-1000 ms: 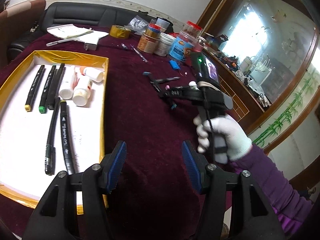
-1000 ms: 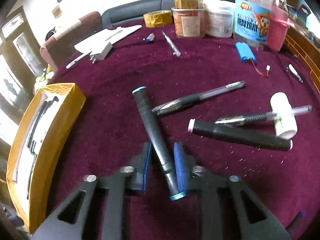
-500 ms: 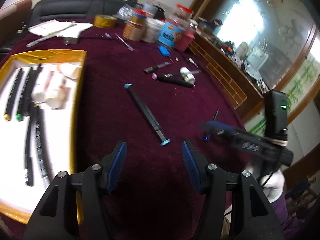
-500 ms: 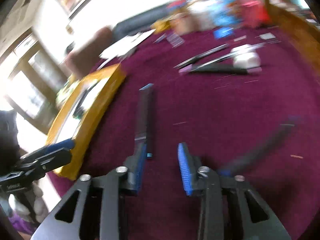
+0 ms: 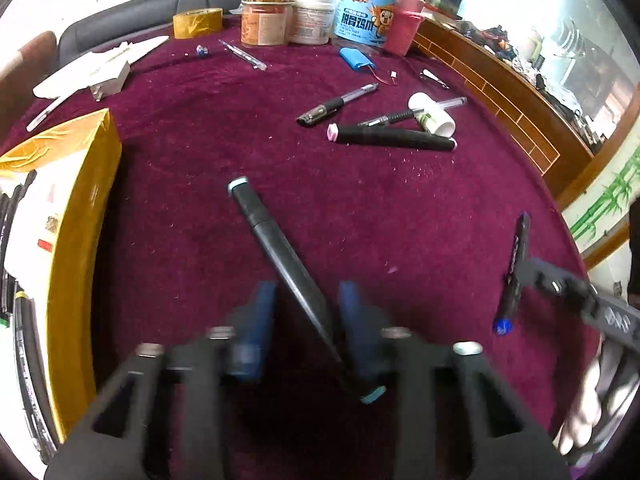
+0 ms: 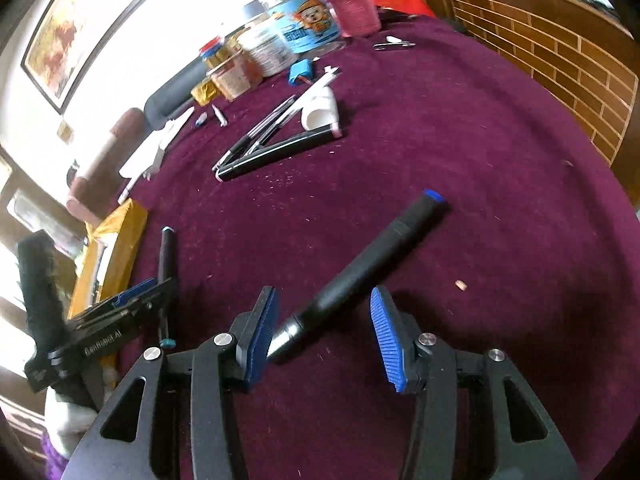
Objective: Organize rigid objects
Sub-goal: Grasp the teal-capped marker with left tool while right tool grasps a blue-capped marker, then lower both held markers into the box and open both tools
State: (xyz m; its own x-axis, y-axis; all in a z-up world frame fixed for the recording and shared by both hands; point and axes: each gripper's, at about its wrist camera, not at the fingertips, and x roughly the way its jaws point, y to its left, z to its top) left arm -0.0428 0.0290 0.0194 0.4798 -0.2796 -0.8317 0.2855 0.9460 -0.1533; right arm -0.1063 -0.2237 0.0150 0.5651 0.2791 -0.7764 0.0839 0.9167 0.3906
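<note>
A black marker with teal end caps point(image 5: 288, 264) lies on the maroon cloth between the blue pads of my open left gripper point(image 5: 306, 320); it also shows in the right wrist view point(image 6: 166, 280). A black marker with a blue cap point(image 6: 360, 276) lies between the pads of my open right gripper point(image 6: 324, 332), its tip by the left pad; it shows in the left wrist view point(image 5: 514, 268) too. The gold-rimmed tray point(image 5: 80, 208) with several markers stands at the left.
Farther back lie a pink-capped black marker point(image 5: 392, 136), two gel pens point(image 5: 340, 104), and a white bottle point(image 5: 432, 114). Jars and tubs point(image 5: 312, 12), a tape roll point(image 5: 198, 22), a blue battery point(image 5: 356, 58) and papers point(image 5: 96, 68) line the back. The table edge runs along the right.
My left gripper has moved forward and down over the teal-capped marker. My right gripper has let that marker go, swung right and lowered around the blue-capped marker.
</note>
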